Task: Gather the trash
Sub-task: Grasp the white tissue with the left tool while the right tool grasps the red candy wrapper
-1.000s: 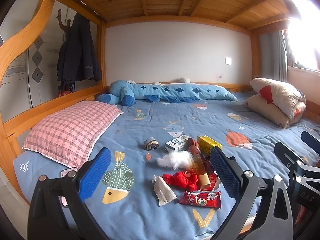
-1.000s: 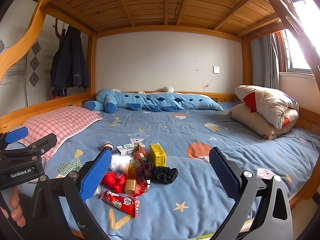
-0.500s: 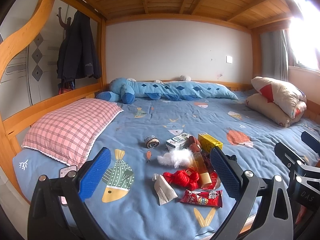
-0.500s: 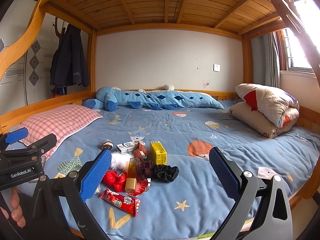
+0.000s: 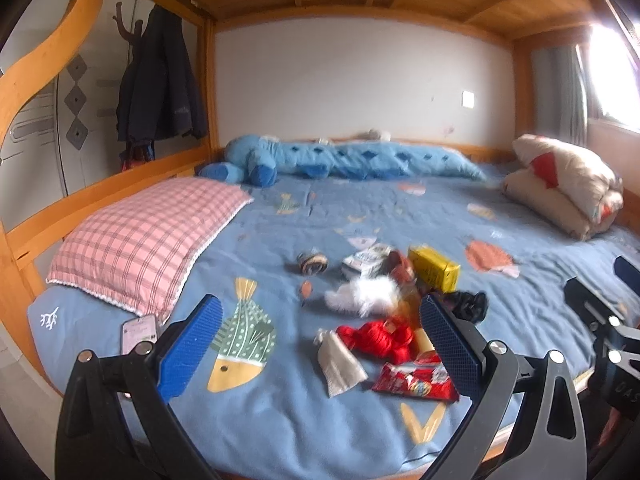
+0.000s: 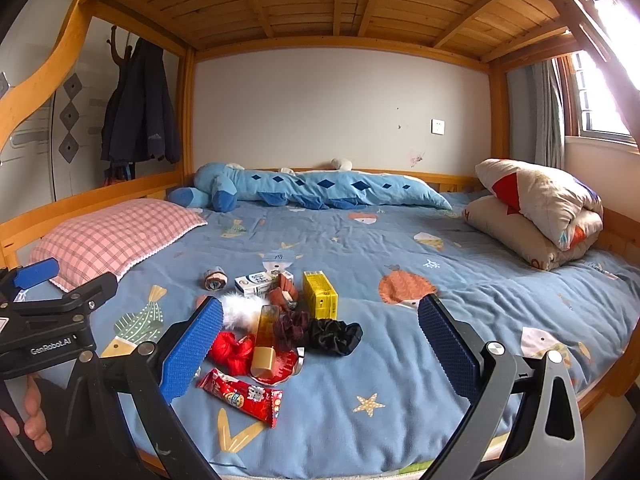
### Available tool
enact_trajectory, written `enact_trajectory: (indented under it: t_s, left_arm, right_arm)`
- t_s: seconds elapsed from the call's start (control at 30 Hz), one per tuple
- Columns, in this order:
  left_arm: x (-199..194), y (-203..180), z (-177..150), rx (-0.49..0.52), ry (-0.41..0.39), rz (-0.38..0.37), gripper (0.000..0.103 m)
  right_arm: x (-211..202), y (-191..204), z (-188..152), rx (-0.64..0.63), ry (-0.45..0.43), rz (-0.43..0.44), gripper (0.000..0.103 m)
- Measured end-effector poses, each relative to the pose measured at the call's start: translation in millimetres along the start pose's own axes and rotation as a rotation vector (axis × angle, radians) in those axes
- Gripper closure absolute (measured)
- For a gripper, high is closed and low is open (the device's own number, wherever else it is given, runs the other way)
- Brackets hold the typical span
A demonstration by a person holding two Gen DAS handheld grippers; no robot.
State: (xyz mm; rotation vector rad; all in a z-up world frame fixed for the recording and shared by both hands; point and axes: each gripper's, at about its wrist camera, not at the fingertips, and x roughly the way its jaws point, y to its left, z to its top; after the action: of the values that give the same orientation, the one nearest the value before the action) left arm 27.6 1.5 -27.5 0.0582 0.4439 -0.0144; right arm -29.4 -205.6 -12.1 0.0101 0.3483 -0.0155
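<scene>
Hovering wide apart and empty in left wrist view: left gripper [image 5: 320,344] above blurred red wrapper [image 5: 414,382], possibly crumpled tissue [image 5: 340,364] beside. Right wrist view: right gripper [image 6: 320,344] likewise released; wrapper on blue bedspread [image 6: 440,280], near yellow box [image 6: 320,295].

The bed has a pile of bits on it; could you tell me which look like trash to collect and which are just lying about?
Likely trash:
red snack wrapper
yellow carton
white carton
crumpled paper

Lying about:
black scrunchie
red yarn
white pompom
checked pillow
phone
</scene>
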Motion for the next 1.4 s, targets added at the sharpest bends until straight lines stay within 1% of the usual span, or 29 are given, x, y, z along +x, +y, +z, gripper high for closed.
enact_trajectory:
  t_s: [0.13, 0.3, 0.43, 0.57, 0.7, 0.8, 0.83, 0.9, 0.97, 1.03, 1.13, 1.27, 1.37, 1.4]
  left_arm:
    - [13, 5, -6, -0.019, 0.051, -0.009, 0.004]
    - [34, 8, -17, -0.016, 0.136, -0.012, 0.004]
    - [50, 11, -26, -0.020, 0.202, -0.026, 0.004]
    - [63, 16, -32, -0.046, 0.249, -0.053, 0.004]
    - [78, 24, -36, -0.070, 0.292, -0.063, 0.004]
    - [93, 31, -41, -0.096, 0.342, -0.072, 0.004]
    - [97, 33, -43, -0.105, 0.359, -0.079, 0.004]
    - [108, 36, -47, -0.123, 0.397, -0.095, 0.004]
    - [115, 37, -50, -0.129, 0.423, -0.099, 0.004]
    - [122, 38, -52, -0.121, 0.437, -0.097, 0.004]
    - [130, 38, -51, -0.108, 0.452, -0.093, 0.004]
    - [137, 38, -49, -0.108, 0.458, -0.093, 0.004]
    - [141, 37, -48, -0.104, 0.463, -0.091, 0.004]
    - [141, 38, -48, -0.104, 0.465, -0.090, 0.004]
  right_arm:
    - [10, 0, -6, 0.006, 0.028, 0.014, 0.008]
    - [25, 6, -15, -0.006, 0.082, 0.039, 0.008]
    - [40, 14, -24, -0.024, 0.144, 0.075, 0.008]
    - [54, 19, -33, -0.029, 0.203, 0.110, 0.008]
    - [70, 24, -44, -0.038, 0.269, 0.141, 0.008]
    - [83, 28, -52, -0.042, 0.323, 0.178, 0.008]
    - [89, 30, -56, -0.046, 0.344, 0.192, 0.009]
    - [97, 35, -61, -0.060, 0.376, 0.218, 0.018]
    - [107, 42, -67, -0.091, 0.415, 0.256, 0.023]
    - [113, 50, -72, -0.132, 0.432, 0.275, 0.023]
    - [121, 61, -77, -0.182, 0.432, 0.287, 0.023]
    - [141, 69, -85, -0.213, 0.457, 0.262, 0.023]
    - [153, 71, -91, -0.220, 0.491, 0.251, 0.024]
    - [156, 72, -93, -0.225, 0.502, 0.249, 0.026]
